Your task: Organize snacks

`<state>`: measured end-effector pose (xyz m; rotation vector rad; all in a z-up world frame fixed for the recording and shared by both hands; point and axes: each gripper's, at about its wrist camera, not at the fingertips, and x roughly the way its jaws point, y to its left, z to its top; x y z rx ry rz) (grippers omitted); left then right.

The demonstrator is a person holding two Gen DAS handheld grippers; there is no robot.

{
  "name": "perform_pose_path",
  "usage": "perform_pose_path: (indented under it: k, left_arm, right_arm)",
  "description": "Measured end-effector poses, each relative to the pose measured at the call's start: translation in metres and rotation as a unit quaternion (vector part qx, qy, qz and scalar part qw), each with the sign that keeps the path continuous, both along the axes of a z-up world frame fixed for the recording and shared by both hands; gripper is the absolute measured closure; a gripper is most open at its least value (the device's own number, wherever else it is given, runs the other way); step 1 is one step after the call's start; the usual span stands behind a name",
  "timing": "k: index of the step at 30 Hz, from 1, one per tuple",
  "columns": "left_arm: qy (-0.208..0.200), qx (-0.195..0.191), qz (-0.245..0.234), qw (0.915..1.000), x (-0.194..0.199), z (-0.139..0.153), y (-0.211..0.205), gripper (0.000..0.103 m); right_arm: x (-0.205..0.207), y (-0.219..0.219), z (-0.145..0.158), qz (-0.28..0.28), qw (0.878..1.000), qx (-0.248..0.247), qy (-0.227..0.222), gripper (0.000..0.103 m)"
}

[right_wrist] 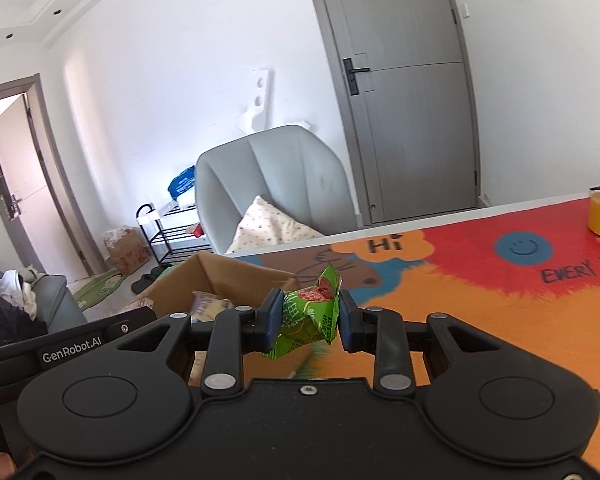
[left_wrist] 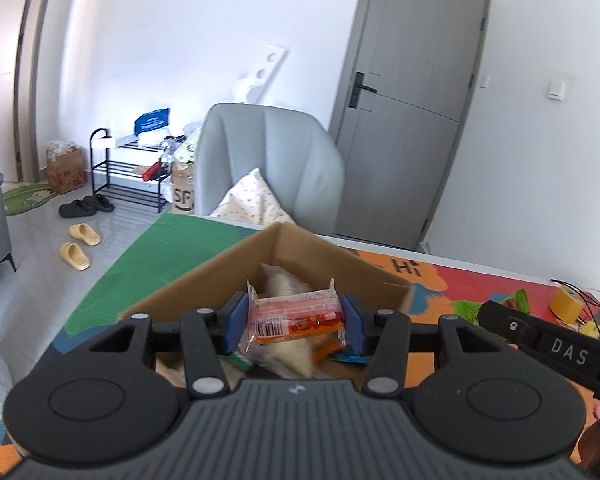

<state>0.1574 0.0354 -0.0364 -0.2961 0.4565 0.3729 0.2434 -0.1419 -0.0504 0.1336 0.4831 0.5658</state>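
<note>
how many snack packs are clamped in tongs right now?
2. An orange snack packet sits in the left tongs over the cardboard box; a green snack packet sits in the right tongs. More snacks in the box, partly hidden.

Bright daylight, glare on white walls, blurred snacks in the box (left_wrist: 300, 256), fisheye-bent edges.

left tool (left_wrist: 295, 322) clamped, right tool (right_wrist: 309, 315) clamped

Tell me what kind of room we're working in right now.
Most likely a home living or entry area: a shoe rack with slippers on the floor, a grey armchair holding a pillow, and a closed interior door.
</note>
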Motion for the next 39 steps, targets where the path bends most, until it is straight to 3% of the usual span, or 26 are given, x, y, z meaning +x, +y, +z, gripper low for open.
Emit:
perform_pose_path:
  k: [11, 16, 25, 30, 39]
  left_arm:
    - [0.008, -0.021, 0.014, 0.9997, -0.003, -0.003, 0.031, 0.050]
    - [-0.004, -0.028, 0.021, 0.9994, -0.006, 0.002, 0.042, 0.039]
    - [-0.003, -0.030, 0.045, 0.9985, -0.006, 0.003, 0.058, 0.037]
    - [-0.007, -0.026, 0.051, 0.9983, -0.007, 0.006, 0.060, 0.029]
    - [-0.007, -0.023, 0.043, 0.9988, -0.006, 0.005, 0.049, 0.021]
  right_arm:
    - [0.004, 0.041, 0.007, 0.031, 0.999, -0.006, -0.004, 0.073]
    - [0.007, 0.053, 0.009, 0.035, 0.999, -0.012, -0.008, 0.073]
    - [0.018, 0.065, 0.012, 0.037, 0.999, -0.006, -0.005, 0.072]
    - [0.020, 0.064, 0.011, 0.038, 0.999, -0.003, 0.004, 0.063]
    - [0.015, 0.044, 0.011, 0.012, 1.000, -0.006, 0.011, 0.058]
